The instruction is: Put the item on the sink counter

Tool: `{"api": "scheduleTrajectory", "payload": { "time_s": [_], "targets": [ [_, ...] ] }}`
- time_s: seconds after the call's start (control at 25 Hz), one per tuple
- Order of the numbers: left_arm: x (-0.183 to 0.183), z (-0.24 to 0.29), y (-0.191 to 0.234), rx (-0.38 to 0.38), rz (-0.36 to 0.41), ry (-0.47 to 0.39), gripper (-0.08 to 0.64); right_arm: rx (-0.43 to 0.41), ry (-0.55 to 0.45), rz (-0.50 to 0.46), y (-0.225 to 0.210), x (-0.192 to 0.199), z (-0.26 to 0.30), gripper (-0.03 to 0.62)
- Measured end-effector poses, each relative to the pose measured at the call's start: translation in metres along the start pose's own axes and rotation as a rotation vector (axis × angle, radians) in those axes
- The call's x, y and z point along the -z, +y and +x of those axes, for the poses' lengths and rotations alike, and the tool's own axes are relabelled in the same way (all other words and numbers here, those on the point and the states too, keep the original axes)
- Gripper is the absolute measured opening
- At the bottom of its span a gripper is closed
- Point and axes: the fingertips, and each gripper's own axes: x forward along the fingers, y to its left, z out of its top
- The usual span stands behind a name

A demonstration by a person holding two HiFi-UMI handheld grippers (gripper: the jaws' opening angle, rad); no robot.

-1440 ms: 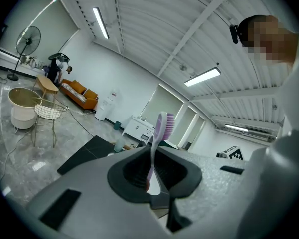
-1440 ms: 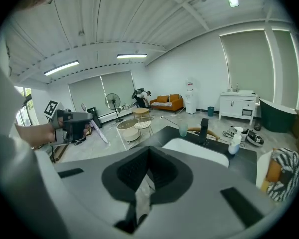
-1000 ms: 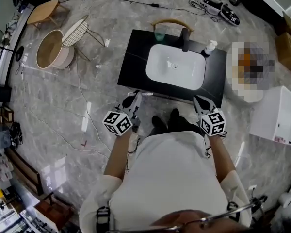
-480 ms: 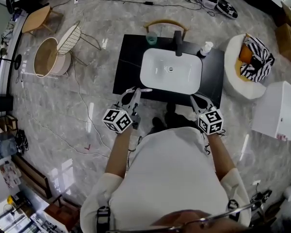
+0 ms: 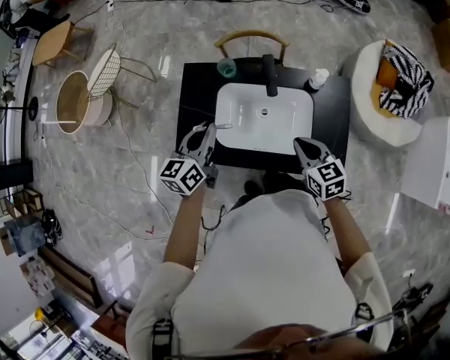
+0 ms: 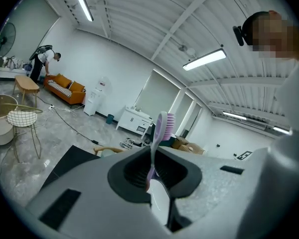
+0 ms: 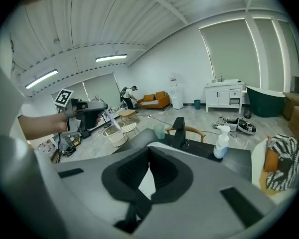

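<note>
Standing at the front edge of the black rectangular sink counter (image 5: 197,88), the person holds the left gripper (image 5: 205,131) above its front left part. Its fingers are clamped on the handle of a lilac plastic toothbrush with pink bristles (image 6: 160,131). The brush head sticks out past the fingertips, in the air by the front left corner of the white oval basin (image 5: 264,122). The right gripper (image 5: 303,145) hovers over the counter's front right edge, its fingers together with nothing between them. Along the back edge stand a translucent teal cup (image 5: 226,67), a black faucet (image 5: 270,77) and a white spray bottle (image 5: 317,79).
</note>
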Motion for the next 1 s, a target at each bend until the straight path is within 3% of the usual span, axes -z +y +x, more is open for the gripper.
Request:
{"api": "scheduleTrajectory", "payload": {
  "time_s": [0.32, 0.72, 1.0],
  "targets": [
    [-0.022, 0.083, 0.035, -0.025, 0.095, 0.050, 0.026, -0.014, 0.030, 0.037, -0.036, -0.001, 0.031, 0.005],
    [-0.032, 0.171, 0.107, -0.121, 0.140, 0.094, 0.026, -0.065, 0.090, 0.134, -0.050, 0.020, 0.068, 0.005],
    [-0.008, 0.212, 0.150, -0.173, 0.152, 0.147, 0.026, -0.094, 0.114, 0.161, -0.052, 0.029, 0.097, 0.005]
  ]
}}
